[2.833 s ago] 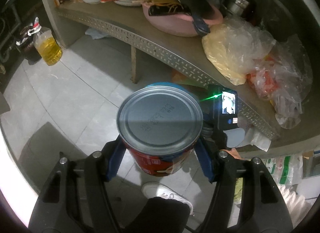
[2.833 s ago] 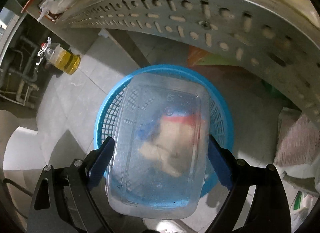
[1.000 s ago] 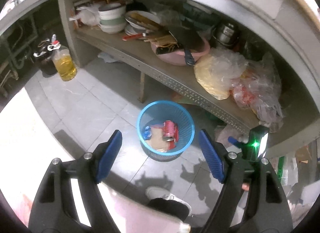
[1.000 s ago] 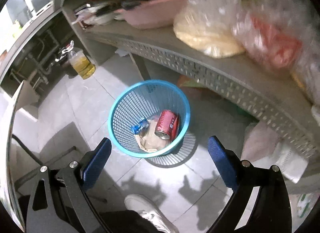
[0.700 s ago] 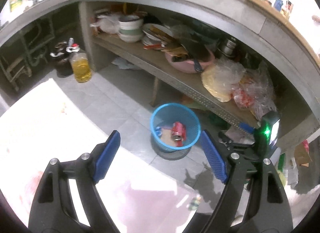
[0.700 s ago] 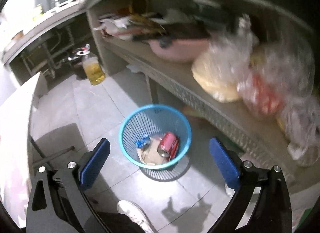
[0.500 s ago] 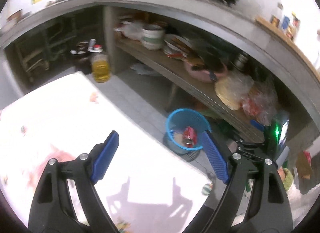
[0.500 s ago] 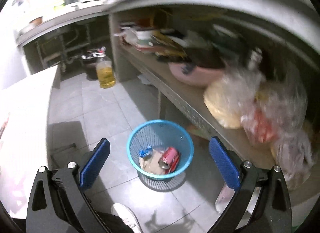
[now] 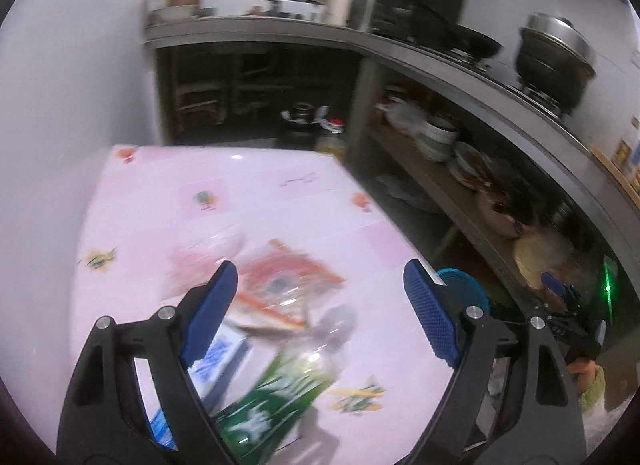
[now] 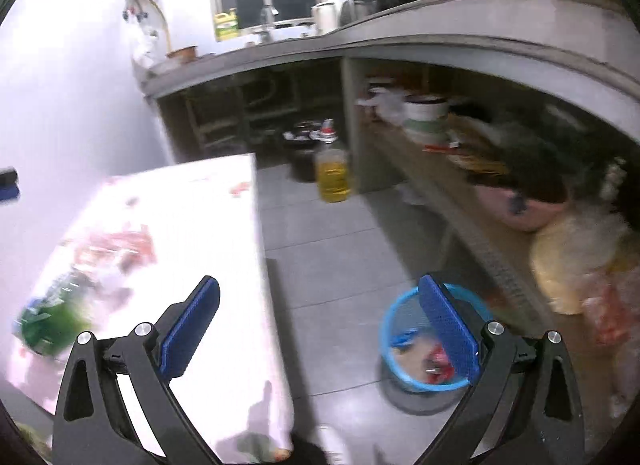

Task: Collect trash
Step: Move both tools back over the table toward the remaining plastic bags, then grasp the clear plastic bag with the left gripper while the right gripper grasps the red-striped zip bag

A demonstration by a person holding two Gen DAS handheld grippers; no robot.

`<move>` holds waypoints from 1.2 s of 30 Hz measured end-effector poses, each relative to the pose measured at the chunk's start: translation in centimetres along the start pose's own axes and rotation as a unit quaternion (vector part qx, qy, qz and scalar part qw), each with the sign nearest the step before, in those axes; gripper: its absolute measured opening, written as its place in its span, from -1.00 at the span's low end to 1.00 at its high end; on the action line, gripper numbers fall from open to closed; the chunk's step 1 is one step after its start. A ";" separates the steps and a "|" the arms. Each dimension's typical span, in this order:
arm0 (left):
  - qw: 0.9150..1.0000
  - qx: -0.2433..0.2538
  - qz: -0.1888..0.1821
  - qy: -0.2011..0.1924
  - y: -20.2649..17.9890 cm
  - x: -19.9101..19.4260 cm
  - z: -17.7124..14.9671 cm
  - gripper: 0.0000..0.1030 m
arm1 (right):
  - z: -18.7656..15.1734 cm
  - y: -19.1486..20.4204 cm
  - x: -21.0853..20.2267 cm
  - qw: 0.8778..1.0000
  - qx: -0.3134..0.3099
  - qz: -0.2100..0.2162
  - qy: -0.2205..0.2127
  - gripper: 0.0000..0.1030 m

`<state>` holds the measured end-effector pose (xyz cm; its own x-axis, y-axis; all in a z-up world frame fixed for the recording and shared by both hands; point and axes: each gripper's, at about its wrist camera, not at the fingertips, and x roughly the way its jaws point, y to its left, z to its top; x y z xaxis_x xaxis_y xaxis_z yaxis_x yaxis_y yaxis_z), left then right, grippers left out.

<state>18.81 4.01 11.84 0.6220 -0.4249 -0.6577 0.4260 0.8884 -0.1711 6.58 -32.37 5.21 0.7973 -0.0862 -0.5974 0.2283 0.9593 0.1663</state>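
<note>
Both grippers empty, jaws spread wide. Left gripper (image 9: 320,313) hangs above the pink table (image 9: 248,201), blue pads apart, nothing between them. Under it, blurred: a green-labelled plastic bottle (image 9: 276,397) lying on the table, a red-and-orange wrapper (image 9: 288,285) just beyond it, a white carton with blue print (image 9: 216,357) beside the left finger, a clear bag (image 9: 208,253) further back. All blurred by motion; contact between them cannot be told. Right gripper (image 10: 320,329) sits over the table's edge (image 10: 256,249) and the grey tiled floor (image 10: 328,249), pads apart. Blue mesh bin (image 10: 404,345) stands on the floor, partly hidden behind the right finger, holding a red can (image 10: 436,361) and paper scraps. In the left view only its rim (image 9: 464,289) shows past the right finger. Table cloth has small printed motifs. Room: kitchen, concrete counter (image 10: 440,25) with a cluttered lower shelf (image 10: 460,185), bowls (image 9: 436,137), pink basin (image 10: 528,209), plastic bags (image 10: 576,265). Oil jug (image 10: 332,173) on the floor near the shelf end. Black pot (image 9: 552,61) on the counter. White wall left.
</note>
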 end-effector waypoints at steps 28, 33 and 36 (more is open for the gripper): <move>0.994 -0.016 -0.002 0.105 9.7 9.9 -0.8 0.38 | 2.4 13.7 18.6 0.864 0.209 0.336 0.310 0.71; 0.991 0.010 0.025 0.129 10.4 13.4 0.0 0.38 | 1.9 14.3 22.0 0.844 0.242 0.327 0.349 0.54; 0.989 0.019 0.039 0.144 10.7 14.9 -0.2 0.36 | 1.4 14.7 23.4 0.834 0.258 0.324 0.365 0.48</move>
<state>32.47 7.23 0.08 0.4438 -0.2825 -0.8504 0.4120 0.9071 -0.0863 29.35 -20.63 -5.21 0.3380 0.7725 -0.5376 0.2418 0.4808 0.8428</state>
